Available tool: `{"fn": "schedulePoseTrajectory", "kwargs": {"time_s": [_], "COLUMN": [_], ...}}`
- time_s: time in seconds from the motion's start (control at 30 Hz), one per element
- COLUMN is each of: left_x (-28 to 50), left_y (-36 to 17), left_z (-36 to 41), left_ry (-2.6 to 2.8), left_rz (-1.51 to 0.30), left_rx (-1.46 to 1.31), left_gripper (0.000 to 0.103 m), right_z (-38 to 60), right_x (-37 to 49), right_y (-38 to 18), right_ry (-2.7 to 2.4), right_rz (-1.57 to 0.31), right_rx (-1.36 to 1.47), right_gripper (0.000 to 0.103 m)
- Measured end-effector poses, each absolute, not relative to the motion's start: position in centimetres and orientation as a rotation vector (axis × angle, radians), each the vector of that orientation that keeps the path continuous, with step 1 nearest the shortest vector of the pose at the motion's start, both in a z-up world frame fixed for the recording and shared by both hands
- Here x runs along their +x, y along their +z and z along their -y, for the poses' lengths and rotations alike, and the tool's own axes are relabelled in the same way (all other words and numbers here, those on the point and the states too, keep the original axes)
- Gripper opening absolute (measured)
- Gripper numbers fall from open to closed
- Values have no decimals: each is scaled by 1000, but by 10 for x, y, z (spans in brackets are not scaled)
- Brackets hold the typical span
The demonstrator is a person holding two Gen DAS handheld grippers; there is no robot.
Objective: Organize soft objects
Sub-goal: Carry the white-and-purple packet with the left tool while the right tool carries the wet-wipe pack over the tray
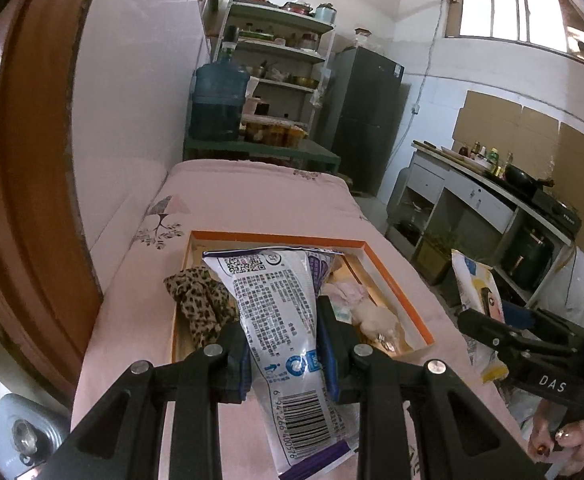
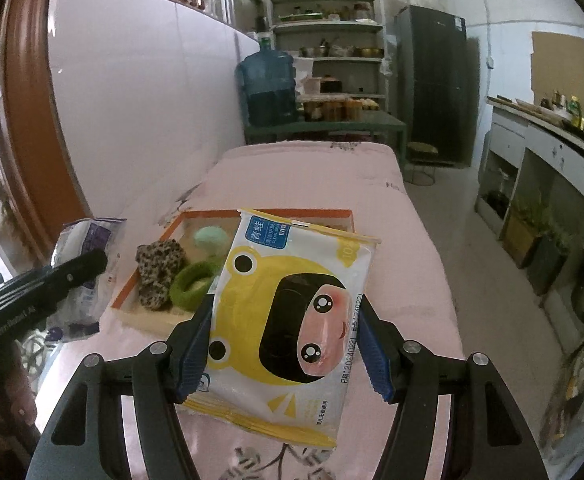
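A: Status on both tools?

B: Left gripper [image 1: 282, 354] is clamped on a white-and-purple printed pack [image 1: 280, 336], pack held lengthwise between the blue pads, barcode end nearest the camera. Right gripper [image 2: 288, 350] is clamped on a yellow cartoon-face wipes pack [image 2: 292, 328], jaws set wide, a pad on each long side.

A: Where are the packs relative to the box?

B: Both are held above the pink floral cloth [image 2: 403, 280], at the near edge of the orange-rimmed box [image 1: 395, 276]. In the left view the purple pack overlaps the box opening. In the right view the yellow pack covers the box's right half.

A: Box contents?

B: Leopard-print fabric piece [image 1: 200, 298] at the left, a green ring-shaped item [image 2: 192, 282] beside it, a pale green round item [image 2: 210, 238] further back, pale pink and cream soft items [image 1: 367, 310] at the right.

A: Room?

B: The cloth covers a long surface along the white left wall. At the far end: blue water jug [image 2: 268, 84] on a green bench, shelf rack [image 2: 327, 40] with pots and jars, dark fridge [image 2: 431, 80]. Right side: counter with bottles and a wok [image 1: 521, 174], drawers below, cardboard on the wall. Window [image 1: 519, 12] high at the far right. Brown door frame [image 1: 24, 160] at the near left.
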State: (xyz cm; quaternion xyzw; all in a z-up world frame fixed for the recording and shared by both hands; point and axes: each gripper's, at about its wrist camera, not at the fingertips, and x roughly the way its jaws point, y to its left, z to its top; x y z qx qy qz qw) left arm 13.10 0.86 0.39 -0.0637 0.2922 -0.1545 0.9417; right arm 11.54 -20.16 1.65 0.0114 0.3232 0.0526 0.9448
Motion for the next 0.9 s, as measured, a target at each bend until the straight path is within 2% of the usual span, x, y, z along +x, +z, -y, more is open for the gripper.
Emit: {"fn": "schedulePoseTrajectory", "kwargs": {"time_s": [0.9], "left_x": [262], "left_y": [-16], "left_z": [32], "left_ry": [-375], "left_rz": [-745], "left_rx": [-136], "left_gripper": [28], "right_z": [214], "right_x": [264], "right_y": [-7], "right_ry": [250], "right_rz": [-793], "right_rx": [15], "right_gripper": [67]}}
